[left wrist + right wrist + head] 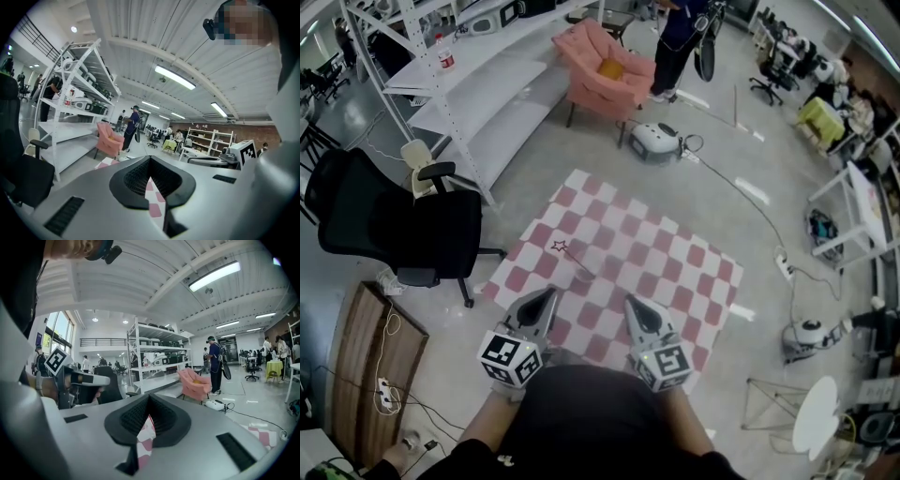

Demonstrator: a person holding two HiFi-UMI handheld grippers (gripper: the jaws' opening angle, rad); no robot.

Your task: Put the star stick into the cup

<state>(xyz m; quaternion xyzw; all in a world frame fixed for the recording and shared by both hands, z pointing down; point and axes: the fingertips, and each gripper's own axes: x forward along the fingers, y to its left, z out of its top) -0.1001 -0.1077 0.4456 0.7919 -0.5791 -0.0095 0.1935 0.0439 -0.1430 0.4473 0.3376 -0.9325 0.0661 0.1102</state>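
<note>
The left gripper point(550, 294) and the right gripper point(631, 303) are both shut tight and hold nothing. The star stick point(567, 253) lies on the checked mat point(675, 272), a little ahead of the left gripper. The stick is thin and flat, so shut jaws may just push it away.

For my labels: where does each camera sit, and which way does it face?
Head view: on the head, steeply down at checkered mat and star stick; left gripper, right gripper, torso show.
Left gripper view: on that gripper, along shut fingers, toward shelves; right gripper shows.
Right gripper view: on that gripper, same facing; left gripper shows.
Shared: pink armchair.
</note>
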